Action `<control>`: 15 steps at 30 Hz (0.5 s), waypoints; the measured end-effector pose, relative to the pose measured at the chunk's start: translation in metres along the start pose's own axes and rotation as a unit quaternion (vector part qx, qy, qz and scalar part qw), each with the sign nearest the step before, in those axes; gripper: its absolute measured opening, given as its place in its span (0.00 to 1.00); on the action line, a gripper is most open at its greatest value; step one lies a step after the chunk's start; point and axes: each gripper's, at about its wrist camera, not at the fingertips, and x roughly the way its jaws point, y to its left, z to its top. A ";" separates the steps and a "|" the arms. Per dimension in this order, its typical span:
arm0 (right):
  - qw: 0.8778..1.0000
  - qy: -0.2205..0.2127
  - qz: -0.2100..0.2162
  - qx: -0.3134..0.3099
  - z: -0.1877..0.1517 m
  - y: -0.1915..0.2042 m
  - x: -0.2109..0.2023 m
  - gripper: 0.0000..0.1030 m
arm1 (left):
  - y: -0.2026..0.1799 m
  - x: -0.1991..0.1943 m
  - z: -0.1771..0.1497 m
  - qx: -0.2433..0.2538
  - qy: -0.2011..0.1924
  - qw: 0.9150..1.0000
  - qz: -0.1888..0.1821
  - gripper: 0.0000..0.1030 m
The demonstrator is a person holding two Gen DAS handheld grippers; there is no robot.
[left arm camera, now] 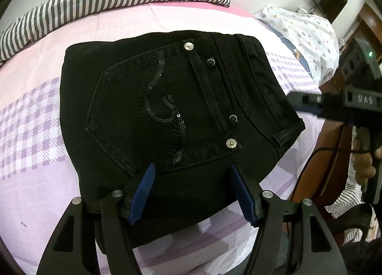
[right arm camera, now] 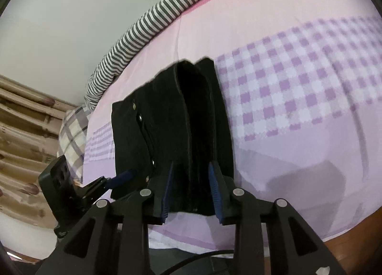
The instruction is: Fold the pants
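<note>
Left gripper (left arm camera: 191, 179): hovering with jaws standing wide over the near edge of the folded black pants (left arm camera: 172, 112), gripping nothing.
Right gripper (right arm camera: 191, 179): jaws standing partly apart astride the pants' folded edge, pads not pressing.
Pants: lying folded, back pocket (left arm camera: 152, 108) upward, on the pink-and-lilac checked bedsheet (left arm camera: 35, 119).
Striped blanket (left arm camera: 107, 0): lying along the bed's far edge.

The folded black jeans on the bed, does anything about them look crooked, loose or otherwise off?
Mostly tidy. The black jeans lie as a compact folded stack on the checked bedsheet, back pocket up. One oddity in the right wrist view: the stack's layers gape apart along the folded side rather than lying flat. No damage shows.
</note>
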 end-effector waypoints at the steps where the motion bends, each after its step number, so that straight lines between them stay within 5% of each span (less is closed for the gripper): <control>1: 1.000 -0.011 -0.003 -0.010 0.005 0.004 -0.003 0.28 | -0.001 0.000 -0.001 0.001 0.000 1.000 0.002 0.64; 8: 0.997 -0.052 0.010 -0.062 0.042 0.039 0.000 0.28 | -0.005 0.002 -0.001 0.008 0.004 1.000 0.015 0.65; 15: 0.996 -0.037 -0.025 -0.078 0.063 0.043 0.032 0.25 | -0.009 0.004 -0.001 0.014 0.006 1.000 0.024 0.65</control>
